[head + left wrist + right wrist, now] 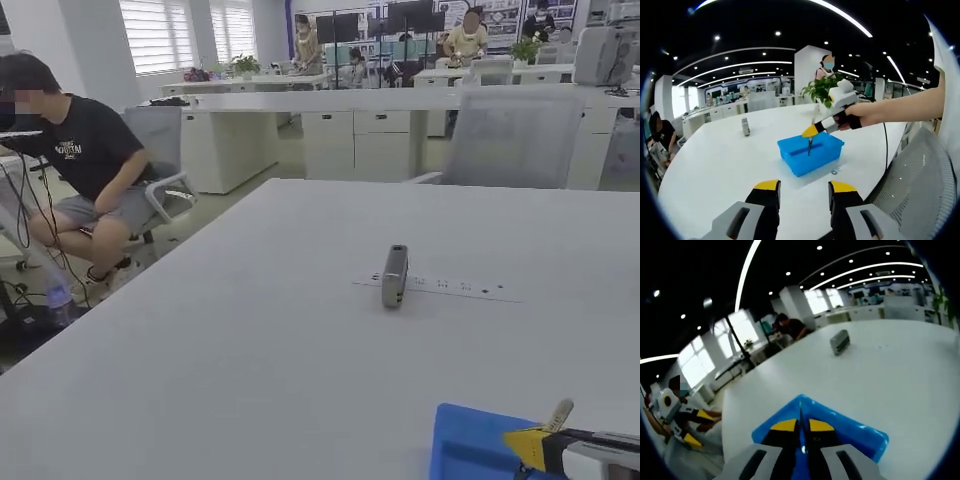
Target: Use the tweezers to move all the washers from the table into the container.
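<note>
At the left of the left gripper view, a small grey device (745, 126) stands on the white worktop (715, 160). At bottom centre my left gripper (805, 192) is released, its jaws apart with nothing between them. Right of centre sits the blue container (800, 167). Above it my right gripper (811, 131) is clenched on the tweezers (809, 146), which point down into it. Small washers (835, 171) lie just beside its lower-right corner.

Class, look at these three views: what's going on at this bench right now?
A person works with a claw in each hand. The right claw is shut on the tweezers, whose tips hang over the blue container. The left claw is open, held back from it. Small washers lie on the white table beside the container.
</note>
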Motion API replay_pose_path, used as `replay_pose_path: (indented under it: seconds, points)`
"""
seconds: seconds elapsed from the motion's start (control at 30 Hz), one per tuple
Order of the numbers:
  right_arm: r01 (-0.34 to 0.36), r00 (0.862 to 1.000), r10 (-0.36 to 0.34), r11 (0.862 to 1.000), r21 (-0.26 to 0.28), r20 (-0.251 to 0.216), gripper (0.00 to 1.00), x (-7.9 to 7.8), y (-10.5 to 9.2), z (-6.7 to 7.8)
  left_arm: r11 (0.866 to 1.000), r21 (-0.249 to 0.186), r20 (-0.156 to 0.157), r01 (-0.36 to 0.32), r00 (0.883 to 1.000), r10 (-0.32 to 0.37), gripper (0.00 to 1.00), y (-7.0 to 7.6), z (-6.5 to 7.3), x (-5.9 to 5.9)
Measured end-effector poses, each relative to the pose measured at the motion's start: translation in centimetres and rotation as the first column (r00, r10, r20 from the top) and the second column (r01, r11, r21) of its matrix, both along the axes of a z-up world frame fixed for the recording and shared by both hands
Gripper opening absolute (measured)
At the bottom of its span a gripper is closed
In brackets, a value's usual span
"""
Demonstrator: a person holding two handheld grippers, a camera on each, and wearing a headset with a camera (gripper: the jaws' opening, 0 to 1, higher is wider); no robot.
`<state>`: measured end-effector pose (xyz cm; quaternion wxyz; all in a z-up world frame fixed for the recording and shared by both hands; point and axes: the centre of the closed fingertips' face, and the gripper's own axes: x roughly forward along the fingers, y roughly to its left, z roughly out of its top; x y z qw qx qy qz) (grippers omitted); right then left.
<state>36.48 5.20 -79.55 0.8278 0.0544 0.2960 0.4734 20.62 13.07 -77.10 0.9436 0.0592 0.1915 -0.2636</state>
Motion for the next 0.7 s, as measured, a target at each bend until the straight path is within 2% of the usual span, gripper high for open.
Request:
replay_pose_path:
  seconds: [0.33, 0.43, 0.57, 0.7]
  points:
    - [-0.006, 1.000, 0.007, 0.999, -0.041, 0.008, 0.03, 0.44, -0.54, -0.88, 1.000, -0.002, -0.003, 0.004, 1.000, -0.004, 0.34, -0.05, -0.03, -0.04]
    - [-0.032, 0.999, 0.034, 0.998, -0.047, 0.034, 0.03, 0.30, -0.41, -0.86, 1.000, 0.000, -0.005, 0.006, 1.000, -0.006, 0.33, -0.06, -0.08, -0.06]
    - [-0.039, 0.998, 0.042, 0.998, -0.059, 0.045, 0.03, -0.05, -0.28, -0.78, 1.000, 0.001, -0.004, 0.005, 1.000, -0.005, 0.33, -0.04, -0.07, -0.07]
    - [-0.020, 0.998, 0.022, 0.999, -0.031, 0.059, 0.03, 0.06, -0.54, 0.02, 1.000, 0.002, -0.005, 0.005, 1.000, -0.005, 0.33, -0.04, -0.07, -0.09]
